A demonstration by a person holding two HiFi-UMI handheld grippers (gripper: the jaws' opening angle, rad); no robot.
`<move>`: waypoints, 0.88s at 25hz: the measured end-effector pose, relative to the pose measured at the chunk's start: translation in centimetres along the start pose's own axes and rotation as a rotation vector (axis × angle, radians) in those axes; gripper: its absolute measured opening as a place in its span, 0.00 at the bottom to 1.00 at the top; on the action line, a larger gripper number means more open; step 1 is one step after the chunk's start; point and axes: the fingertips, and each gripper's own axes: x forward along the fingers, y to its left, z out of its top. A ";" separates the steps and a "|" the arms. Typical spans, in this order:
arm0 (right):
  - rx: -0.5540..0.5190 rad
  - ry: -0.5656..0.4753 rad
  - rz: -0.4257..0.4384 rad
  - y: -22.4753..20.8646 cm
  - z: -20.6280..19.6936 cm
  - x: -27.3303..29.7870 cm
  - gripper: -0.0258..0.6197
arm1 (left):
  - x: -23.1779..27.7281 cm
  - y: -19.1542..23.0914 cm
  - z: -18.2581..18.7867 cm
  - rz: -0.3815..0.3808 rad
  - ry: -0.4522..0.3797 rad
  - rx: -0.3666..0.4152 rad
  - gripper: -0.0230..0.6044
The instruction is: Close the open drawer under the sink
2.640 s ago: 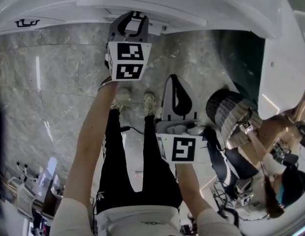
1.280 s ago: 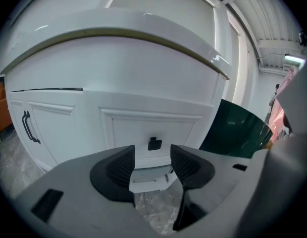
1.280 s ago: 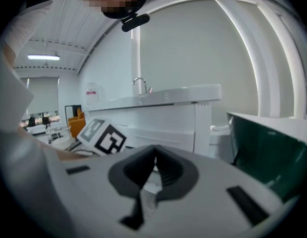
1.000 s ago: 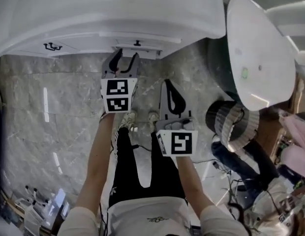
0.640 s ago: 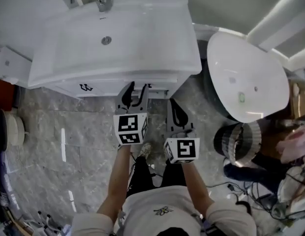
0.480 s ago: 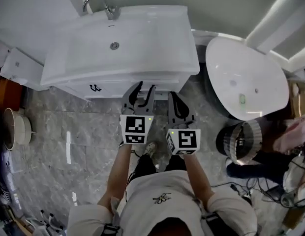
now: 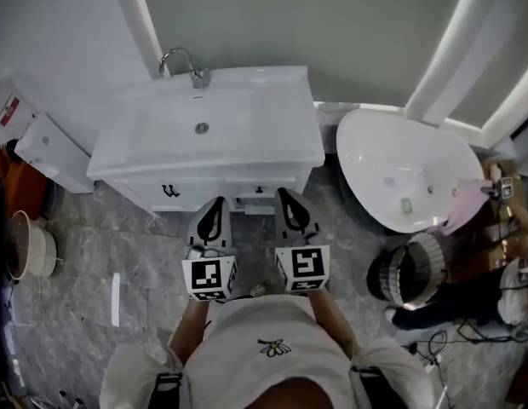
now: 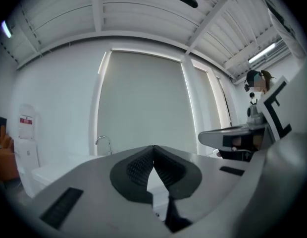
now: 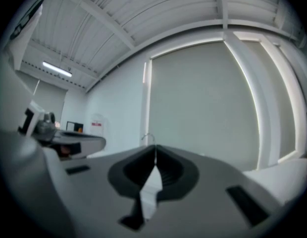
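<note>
Above the grey floor (image 7: 94, 254), one sink (image 7: 272, 143) faces two clenched tools (both empty): left hand-held gripper (image 7: 215, 204), right hand-held gripper (image 7: 289, 197).

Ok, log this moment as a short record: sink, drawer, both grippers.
sink: white, faucet at back
drawer: front looks flush with the cabinet, closed
left gripper: fingers together, nothing between them
right gripper: fingers together, nothing between them
right of sink: white oval basin
</note>
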 end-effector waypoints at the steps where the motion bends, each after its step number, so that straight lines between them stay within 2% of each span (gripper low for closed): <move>1: -0.009 0.007 0.000 0.1 -0.3 -0.5 0.09 | -0.2 0.0 0.1 0.004 -0.004 -0.018 0.07; 5: -0.016 0.031 -0.022 -0.4 -1.5 -1.8 0.09 | 0.0 -0.2 -0.1 0.024 -0.010 -0.014 0.07; 11: 0.033 0.123 -0.024 -0.2 -4.6 -3.4 0.09 | -0.4 -1.0 0.0 -0.009 -0.013 -0.033 0.07; 19: 0.010 0.117 -0.004 -0.2 -4.1 -3.3 0.09 | 0.7 -1.5 -0.8 -0.034 0.015 -0.061 0.07; 22: -0.006 0.109 -0.002 -0.1 -3.9 -3.3 0.09 | 0.7 -1.5 -1.4 -0.032 0.024 -0.041 0.07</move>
